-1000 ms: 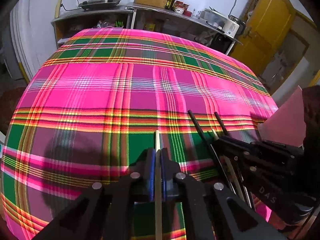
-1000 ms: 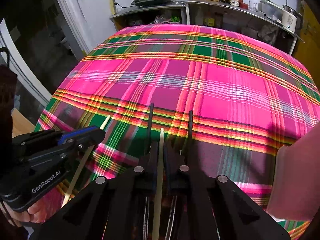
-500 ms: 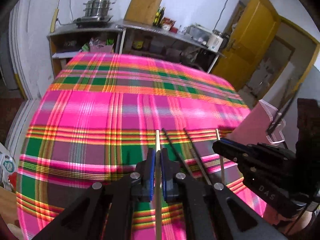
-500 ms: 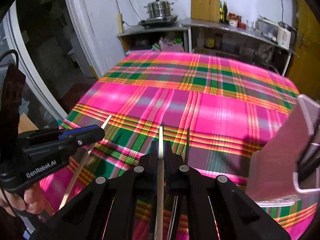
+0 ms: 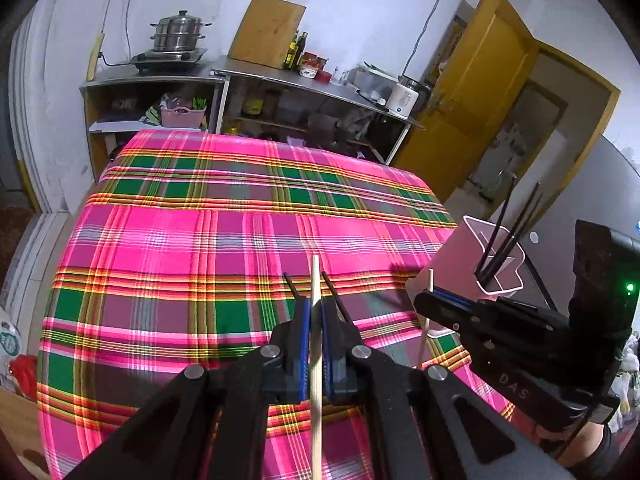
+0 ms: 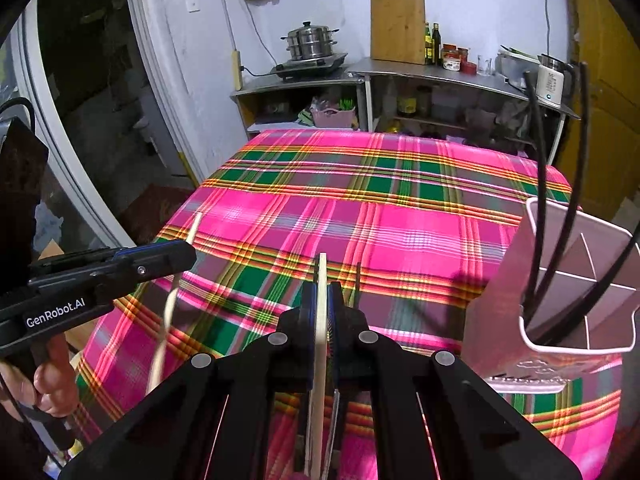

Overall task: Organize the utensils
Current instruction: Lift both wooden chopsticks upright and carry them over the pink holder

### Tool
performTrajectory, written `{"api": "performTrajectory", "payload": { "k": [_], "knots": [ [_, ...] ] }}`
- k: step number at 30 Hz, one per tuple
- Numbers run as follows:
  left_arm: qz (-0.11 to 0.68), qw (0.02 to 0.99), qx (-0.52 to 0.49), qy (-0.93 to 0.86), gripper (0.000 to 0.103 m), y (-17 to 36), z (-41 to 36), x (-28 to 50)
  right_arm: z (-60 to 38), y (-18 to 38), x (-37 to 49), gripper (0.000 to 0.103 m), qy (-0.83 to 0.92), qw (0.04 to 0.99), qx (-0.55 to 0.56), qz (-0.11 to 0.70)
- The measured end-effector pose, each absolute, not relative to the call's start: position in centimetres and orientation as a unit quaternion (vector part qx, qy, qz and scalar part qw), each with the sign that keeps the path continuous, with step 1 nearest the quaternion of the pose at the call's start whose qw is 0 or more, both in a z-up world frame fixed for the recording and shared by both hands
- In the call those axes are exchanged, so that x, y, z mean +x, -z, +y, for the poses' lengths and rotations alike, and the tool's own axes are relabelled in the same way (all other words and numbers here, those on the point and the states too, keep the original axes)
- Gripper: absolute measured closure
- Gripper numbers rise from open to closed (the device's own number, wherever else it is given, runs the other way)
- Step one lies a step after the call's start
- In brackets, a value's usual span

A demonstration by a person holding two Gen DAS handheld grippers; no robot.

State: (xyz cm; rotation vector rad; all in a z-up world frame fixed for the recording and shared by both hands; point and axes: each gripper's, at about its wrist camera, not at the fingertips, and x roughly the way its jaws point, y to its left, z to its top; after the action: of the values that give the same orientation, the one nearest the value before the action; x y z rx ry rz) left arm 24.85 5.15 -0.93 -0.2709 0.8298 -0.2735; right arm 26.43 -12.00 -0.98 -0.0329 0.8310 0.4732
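I see the utensil holder [image 6: 560,280] standing on the table [image 6: 400,220] at its right edge; dark chopsticks [image 6: 538,200] stand in it, shelves [image 6: 400,92] behind the table.

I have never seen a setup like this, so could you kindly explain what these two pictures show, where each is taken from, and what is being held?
There is no robot here: a person holds a handheld tool with two fingers in each hand, and each tool carries a wide-angle camera looking along its fingers.

In the left tool's view, the left gripper is shut on a pale wooden chopstick; the other tool shows at the right.

In the right tool's view, the right gripper is shut on a second wooden chopstick.

Below lies a pink plaid tablecloth. On it stands a pink divided holder with black chopsticks already inside, and more black chopsticks lie on the cloth.
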Motion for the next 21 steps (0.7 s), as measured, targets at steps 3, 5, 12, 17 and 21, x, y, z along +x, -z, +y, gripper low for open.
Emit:
{"api": "performTrajectory", "payload": {
  "k": [3,5,12,17,21],
  "knots": [
    [0.396,0.899,-0.13,0.136,0.098,0.6,5.1,24.5,-12.2,0.7,26.2,0.097,-0.226,0.889,-0.015,0.397],
    [0.392,0.9,-0.129,0.138,0.099,0.1,5.0,24.1,-12.4,0.4,26.0,0.097,-0.226,0.891,-0.014,0.395],
    [0.373,0.907,-0.124,0.15,0.099,-2.1,4.3,23.0,-13.0,-1.2,24.7,0.097,-0.224,0.899,-0.011,0.376],
    [0.357,0.912,-0.116,0.165,0.099,-4.1,3.4,22.0,-14.2,-3.2,23.3,0.097,-0.221,0.908,-0.007,0.357],
    [0.35,0.914,-0.111,0.174,0.099,-5.1,2.4,21.6,-15.6,-4.4,22.3,0.097,-0.215,0.914,-0.002,0.344]
  ]
}}
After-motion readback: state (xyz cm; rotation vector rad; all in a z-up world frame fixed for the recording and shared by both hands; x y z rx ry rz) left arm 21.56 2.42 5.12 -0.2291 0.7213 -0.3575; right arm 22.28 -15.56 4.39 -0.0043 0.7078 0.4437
